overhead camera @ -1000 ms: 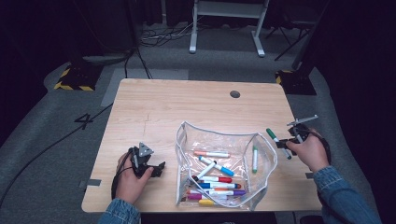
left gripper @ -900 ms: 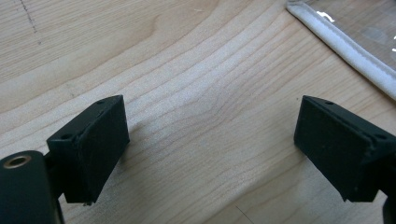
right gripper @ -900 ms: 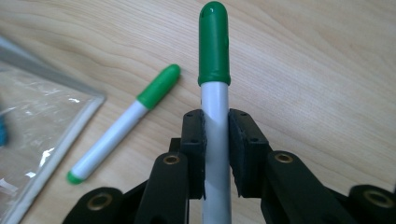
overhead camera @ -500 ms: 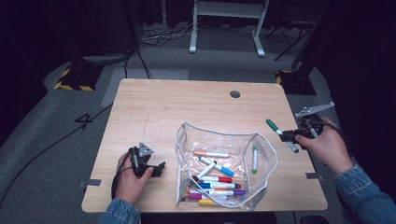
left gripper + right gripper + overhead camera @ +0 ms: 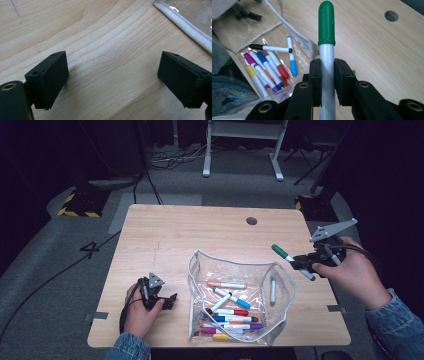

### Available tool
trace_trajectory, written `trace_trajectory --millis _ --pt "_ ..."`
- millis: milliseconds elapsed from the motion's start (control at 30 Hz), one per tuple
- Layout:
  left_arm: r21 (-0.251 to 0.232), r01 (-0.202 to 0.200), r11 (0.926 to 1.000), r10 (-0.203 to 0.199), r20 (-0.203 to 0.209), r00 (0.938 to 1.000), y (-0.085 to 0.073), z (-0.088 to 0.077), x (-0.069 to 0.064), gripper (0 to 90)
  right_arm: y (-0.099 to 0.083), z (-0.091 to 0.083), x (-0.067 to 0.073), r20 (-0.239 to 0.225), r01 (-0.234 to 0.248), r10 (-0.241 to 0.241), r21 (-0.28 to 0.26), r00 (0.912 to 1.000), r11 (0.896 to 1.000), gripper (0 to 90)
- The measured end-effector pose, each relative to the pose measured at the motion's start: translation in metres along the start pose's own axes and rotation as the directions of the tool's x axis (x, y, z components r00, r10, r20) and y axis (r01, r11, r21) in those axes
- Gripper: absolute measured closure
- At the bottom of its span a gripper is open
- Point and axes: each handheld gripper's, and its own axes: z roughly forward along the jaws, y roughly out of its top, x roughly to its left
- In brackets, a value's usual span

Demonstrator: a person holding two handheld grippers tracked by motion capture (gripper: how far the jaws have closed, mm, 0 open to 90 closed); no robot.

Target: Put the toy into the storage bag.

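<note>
My right gripper (image 5: 301, 262) is raised over the table's right side and is shut on a green-capped white marker (image 5: 286, 257); in the right gripper view the jaws of the right gripper (image 5: 327, 75) clamp the white barrel of this marker (image 5: 326, 30), green cap pointing away. A clear zip pouch (image 5: 200, 265) lies open at the table's front middle with several coloured markers (image 5: 231, 312) inside. My left gripper (image 5: 159, 296) rests on the wood to the pouch's left, jaws wide open with nothing between them; the left gripper (image 5: 113, 75) has bare wood between its pads, and the pouch's white edge (image 5: 185, 23) runs nearby.
A wooden table (image 5: 165, 230) has a round cable hole (image 5: 251, 220) at its back right. A green marker (image 5: 273, 284) lies apart at the pouch's right side. Beyond the table a white stand's legs (image 5: 240, 150) and cables on the floor (image 5: 170, 160) are seen.
My right hand has lifted the green-capped marker off the table's right edge, rising and drifting a little to the right. The left hand and the pouch have stayed put.
</note>
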Motion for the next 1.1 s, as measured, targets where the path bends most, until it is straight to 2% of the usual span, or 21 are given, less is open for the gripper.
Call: trace_trajectory --millis 200,400,600,767,1100 --pt "0.000 0.001 1.0000 -0.001 0.000 1.0000 0.000 0.000 0.000 10.2 0.021 -0.001 0.025 -0.058 0.065 -0.065 -0.013 0.9962 0.998 77.5" --pt "0.000 0.000 1.0000 0.000 0.000 1.0000 0.000 0.000 0.000 10.2 0.035 0.010 0.047 -0.120 0.124 -0.123 0.001 0.9851 0.992 77.5" --pt "0.001 -0.001 1.0000 0.001 0.001 1.0000 0.000 0.000 0.000 10.0 0.042 0.035 0.068 -0.193 0.180 -0.171 0.032 0.9661 0.983 77.5" --pt "0.002 0.000 1.0000 0.000 0.002 1.0000 0.001 0.001 0.000 9.7 0.046 0.061 0.081 -0.242 0.209 -0.186 0.072 0.9522 0.975 77.4" --pt "0.006 -0.007 1.0000 0.007 0.002 1.0000 0.001 0.001 0.000 9.5 0.049 0.102 0.100 -0.308 0.262 -0.213 0.128 0.9273 0.956 77.4"
